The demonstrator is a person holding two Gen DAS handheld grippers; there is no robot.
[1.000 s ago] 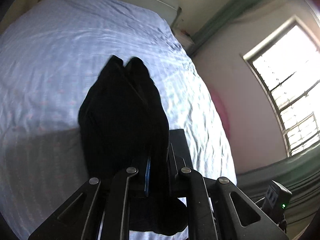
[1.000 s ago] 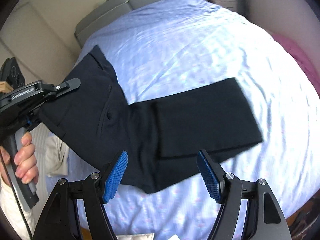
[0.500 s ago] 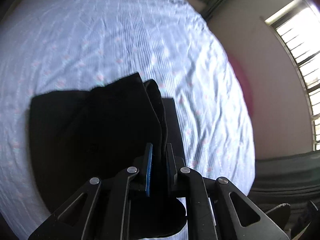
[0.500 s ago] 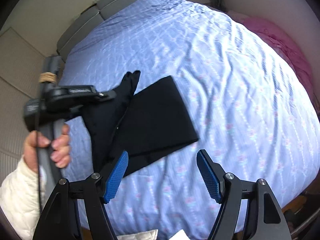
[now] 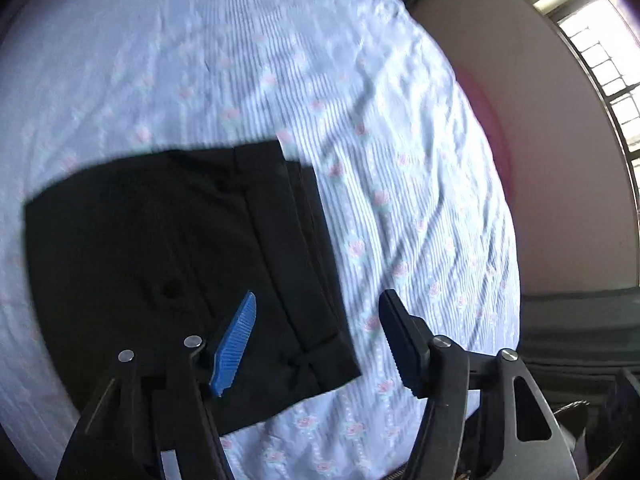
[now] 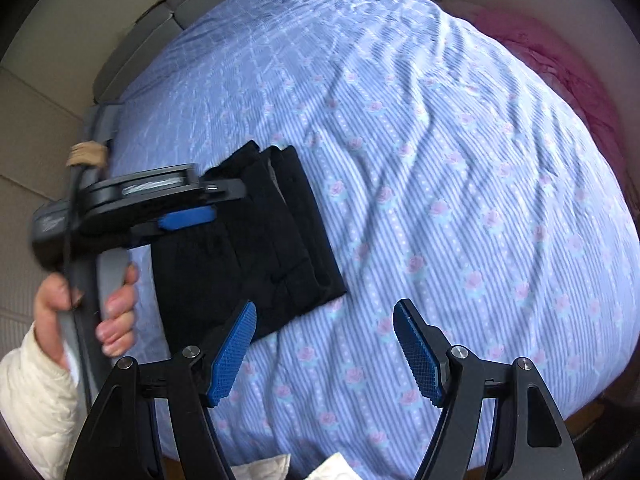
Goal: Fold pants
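We see the folded black pants (image 5: pixel 168 264) lying on the bed (image 5: pixel 400 200), left of frame centre. Our left gripper (image 5: pixel 316 340) has just opened its fingers above them; our right gripper (image 6: pixel 324 352) also hangs fingers apart, empty.

Left hand-held gripper (image 5: pixel 316 338) has just opened — pants (image 5: pixel 180 264) now lie folded, released.
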